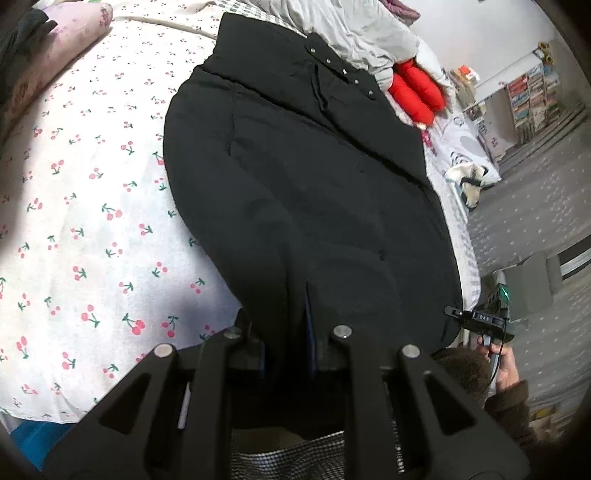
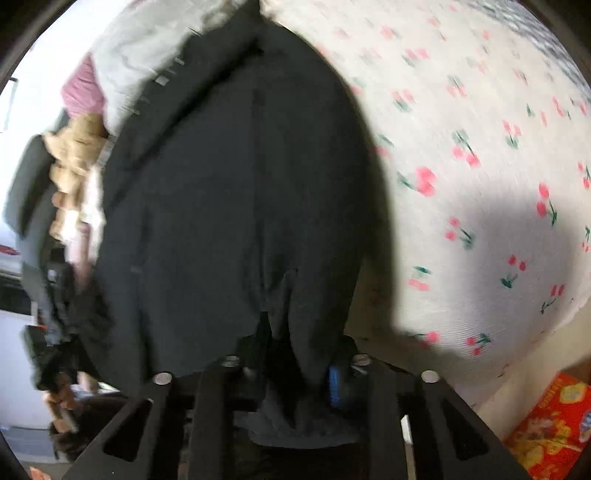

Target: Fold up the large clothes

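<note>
A large black coat lies lengthwise on a bed with a white cherry-print sheet. Its snap-button collar end is far from me. My left gripper is shut on the coat's near hem, with black cloth bunched between the fingers. In the right wrist view the same coat fills the middle, and my right gripper is shut on another part of the near hem. The right gripper also shows in the left wrist view at the coat's right corner. The right view is blurred.
A grey garment and a red item lie beyond the collar. A pink pillow sits at the far left. The bed edge and grey floor are on the right. A red box sits below the bed.
</note>
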`<state>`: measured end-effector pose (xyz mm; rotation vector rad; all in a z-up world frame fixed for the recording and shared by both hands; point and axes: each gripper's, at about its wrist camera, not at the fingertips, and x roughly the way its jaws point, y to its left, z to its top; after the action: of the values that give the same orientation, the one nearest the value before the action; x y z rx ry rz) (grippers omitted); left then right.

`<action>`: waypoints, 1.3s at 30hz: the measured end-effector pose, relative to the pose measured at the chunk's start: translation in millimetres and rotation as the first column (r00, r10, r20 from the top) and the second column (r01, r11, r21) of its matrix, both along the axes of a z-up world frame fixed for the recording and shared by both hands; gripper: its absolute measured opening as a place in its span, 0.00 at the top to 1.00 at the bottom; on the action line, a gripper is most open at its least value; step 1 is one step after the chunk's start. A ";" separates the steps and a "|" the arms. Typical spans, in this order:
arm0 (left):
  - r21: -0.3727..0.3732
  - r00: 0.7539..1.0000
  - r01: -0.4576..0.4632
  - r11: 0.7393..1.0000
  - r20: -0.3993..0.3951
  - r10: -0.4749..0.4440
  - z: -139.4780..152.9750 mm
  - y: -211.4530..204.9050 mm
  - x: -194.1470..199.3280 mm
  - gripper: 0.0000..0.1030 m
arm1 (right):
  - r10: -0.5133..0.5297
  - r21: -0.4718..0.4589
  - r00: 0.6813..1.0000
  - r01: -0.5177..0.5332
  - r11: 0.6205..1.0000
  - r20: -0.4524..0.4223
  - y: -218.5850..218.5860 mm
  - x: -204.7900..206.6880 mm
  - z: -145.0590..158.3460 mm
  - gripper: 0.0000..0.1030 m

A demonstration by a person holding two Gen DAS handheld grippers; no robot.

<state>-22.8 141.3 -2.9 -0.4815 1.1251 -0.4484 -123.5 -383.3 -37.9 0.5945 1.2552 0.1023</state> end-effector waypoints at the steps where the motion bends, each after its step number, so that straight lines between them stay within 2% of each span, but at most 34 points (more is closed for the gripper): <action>1: -0.008 1.000 -0.002 1.000 0.011 0.002 2.1 0.3 -0.1 0.83 | -0.006 0.035 0.999 0.004 0.999 0.043 3.1 -1.1 10.3 0.80; 4: -0.045 0.998 -0.013 0.999 0.059 0.016 12.3 1.9 -1.7 0.84 | -0.016 0.102 0.989 0.001 0.995 0.146 12.8 2.8 38.2 0.82; 8: -0.102 0.988 -0.027 0.994 0.147 0.041 33.4 8.4 -3.6 0.85 | -0.012 0.159 0.961 -0.033 0.987 0.276 25.8 7.3 72.3 0.83; 15: -0.166 0.952 -0.019 0.986 0.299 0.068 77.9 20.7 -21.9 0.86 | -0.037 0.206 0.885 -0.067 0.976 0.464 39.7 13.4 147.2 0.85; 22: -0.227 0.907 -0.011 0.974 0.408 0.105 121.7 37.0 -60.1 0.87 | -0.045 0.227 0.816 -0.106 0.968 0.576 41.2 -19.5 199.1 0.85; 26: -0.274 0.882 -0.008 0.962 0.451 0.136 146.0 53.7 -98.9 0.87 | -0.059 0.235 0.782 -0.113 0.965 0.620 48.7 -46.1 225.1 0.86; 28: -0.273 0.870 -0.022 0.962 0.468 0.153 156.2 63.3 -120.7 0.87 | -0.066 0.233 0.770 -0.109 0.966 0.635 50.8 -61.4 240.9 0.86; 31: -0.296 0.855 -0.021 0.955 0.490 0.171 167.8 79.7 -146.7 0.86 | -0.069 0.215 0.761 -0.094 0.972 0.646 49.9 -82.3 264.0 0.86; 34: -0.276 0.844 -0.059 0.959 0.499 0.196 175.3 88.9 -145.6 0.86 | -0.070 0.184 0.772 -0.062 0.981 0.632 52.6 -79.9 279.2 0.86; 36: -0.257 0.852 -0.088 0.962 0.481 0.206 170.4 88.0 -126.7 0.85 | -0.070 0.163 0.788 -0.039 0.986 0.612 55.7 -58.4 274.9 0.86; 39: -0.211 0.880 -0.134 0.968 0.424 0.214 156.6 79.3 -77.2 0.85 | -0.090 0.133 0.833 0.020 0.991 0.546 58.5 -7.6 249.5 0.86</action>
<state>-100.0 220.6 153.7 -0.5952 0.5948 -0.4724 -131.1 -324.8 211.6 0.6478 0.6679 0.2845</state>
